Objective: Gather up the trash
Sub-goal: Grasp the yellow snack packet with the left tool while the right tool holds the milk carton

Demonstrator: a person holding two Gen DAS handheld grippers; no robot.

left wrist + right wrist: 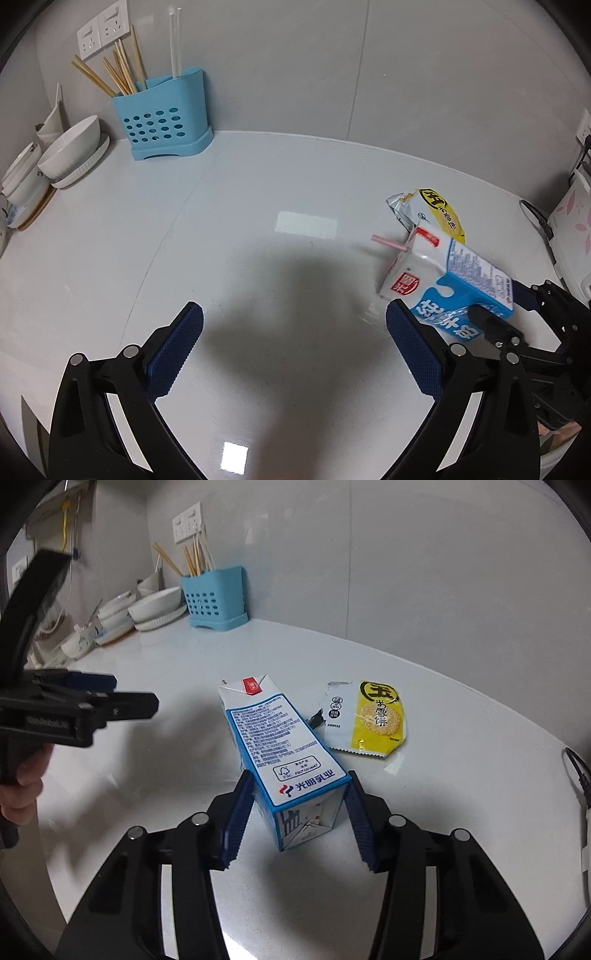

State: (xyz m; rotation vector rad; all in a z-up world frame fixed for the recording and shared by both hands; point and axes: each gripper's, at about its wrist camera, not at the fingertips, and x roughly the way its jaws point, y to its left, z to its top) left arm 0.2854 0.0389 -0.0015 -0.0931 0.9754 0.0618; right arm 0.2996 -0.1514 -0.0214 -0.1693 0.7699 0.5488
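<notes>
- The right gripper (299, 805) is clamped on the base end of the milk carton (280, 746): in the right wrist view both blue pads sit against the carton's 2 sides, with no gap visible at either.
- The carton lies on its side on the white countertop (147, 782), and a pink straw (389, 244) projects from its top end. Whether it has left the surface at all cannot be told.
- The left gripper (295, 325) has its jaws wide apart with nothing between them; it hangs over bare countertop just beside the carton.
- A torn yellow and white snack wrapper (365, 720) lies flat on the countertop, just beyond the carton and untouched by either tool.
- No bin, bag or other receptacle for trash appears in either view, so the destination cannot be stated.
- Judgement: the task is at an early stage. 1 of the 2 visible trash items is gripped but not yet carried off; the other is not yet picked up.
- Remaining, as judged: lift and dispose of the carton, then collect the wrapper, for which the free left gripper is well placed.
- The blue utensil holder (166, 118) and stacked bowls (70, 147) at the back wall are not trash and stand well apart from the work.
</notes>
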